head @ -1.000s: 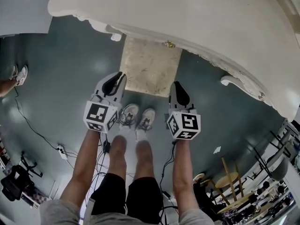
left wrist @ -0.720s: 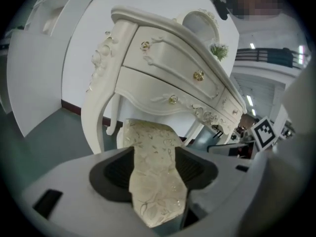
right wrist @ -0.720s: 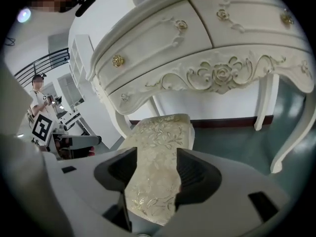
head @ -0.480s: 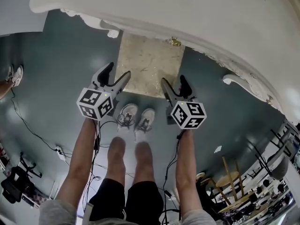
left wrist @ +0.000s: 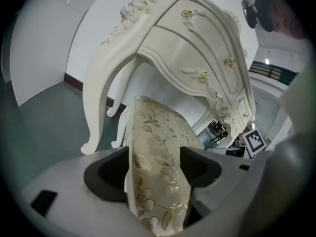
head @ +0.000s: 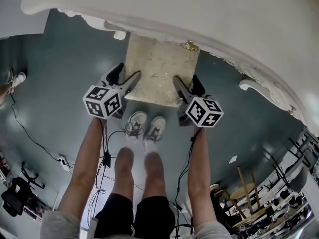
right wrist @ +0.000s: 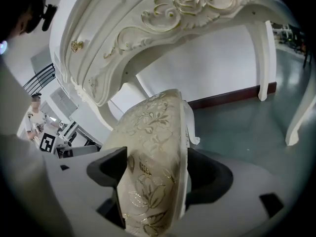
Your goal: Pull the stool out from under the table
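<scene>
Right gripper view | fingers (right wrist: 106,169) opening | around stool (right wrist: 153,147) (seat edge)

Cream floral stool (head: 159,76) sticks out from under the white bench (head: 199,14). Left gripper (head: 127,73) jaws apart, stool's edge between them. Right gripper (head: 186,81) jaws opening, opposite edge between them. Person's shoes (head: 135,122) on the floor (head: 65,59), behind both jaws.

No readable text, brand or number is showing anywhere; the cubes' square markers (head: 102,102) are showing only black-and-white patterns.
</scene>
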A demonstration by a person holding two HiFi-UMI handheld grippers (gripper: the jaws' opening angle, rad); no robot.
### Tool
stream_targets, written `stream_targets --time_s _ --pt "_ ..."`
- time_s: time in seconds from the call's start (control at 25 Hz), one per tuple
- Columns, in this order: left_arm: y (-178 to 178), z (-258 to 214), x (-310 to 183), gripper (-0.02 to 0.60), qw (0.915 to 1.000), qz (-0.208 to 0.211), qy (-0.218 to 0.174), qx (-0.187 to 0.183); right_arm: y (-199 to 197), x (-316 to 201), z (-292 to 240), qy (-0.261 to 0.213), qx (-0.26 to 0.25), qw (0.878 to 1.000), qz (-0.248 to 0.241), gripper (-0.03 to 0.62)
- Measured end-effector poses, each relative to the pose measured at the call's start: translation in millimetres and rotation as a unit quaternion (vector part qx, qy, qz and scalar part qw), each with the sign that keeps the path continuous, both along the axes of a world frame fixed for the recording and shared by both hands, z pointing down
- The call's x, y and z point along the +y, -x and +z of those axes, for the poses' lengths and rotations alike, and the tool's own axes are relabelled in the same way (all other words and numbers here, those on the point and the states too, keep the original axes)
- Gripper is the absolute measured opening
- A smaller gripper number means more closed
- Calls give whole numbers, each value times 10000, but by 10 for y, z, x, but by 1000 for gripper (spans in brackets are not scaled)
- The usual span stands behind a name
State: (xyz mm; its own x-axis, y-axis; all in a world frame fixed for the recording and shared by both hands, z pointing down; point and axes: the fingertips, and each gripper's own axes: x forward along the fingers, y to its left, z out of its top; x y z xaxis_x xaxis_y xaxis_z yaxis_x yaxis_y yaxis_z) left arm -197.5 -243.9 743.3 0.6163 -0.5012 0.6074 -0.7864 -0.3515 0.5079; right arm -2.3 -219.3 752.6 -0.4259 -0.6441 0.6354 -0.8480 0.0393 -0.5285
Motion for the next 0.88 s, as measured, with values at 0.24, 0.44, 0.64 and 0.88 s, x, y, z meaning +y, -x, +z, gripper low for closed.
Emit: stream_targets --time_s 0.24,0.44,0.64,0.88 --pt "7 131 -50 309 9995 -216 181 162 37 -47 46 12 -211 9998 -26 374" --pt "39 218 -73 356 9981 -336 296 427 57 -79 72 -31 -310 9995 -69 379" --pt "23 269 -76 377 9953 -312 506 760 72 -89 109 -31 -630 9979 -122 383" --pt "-21 266 -73 367 9921 -314 539 1092 62 -98 107 -181 -884 9959 33 383"
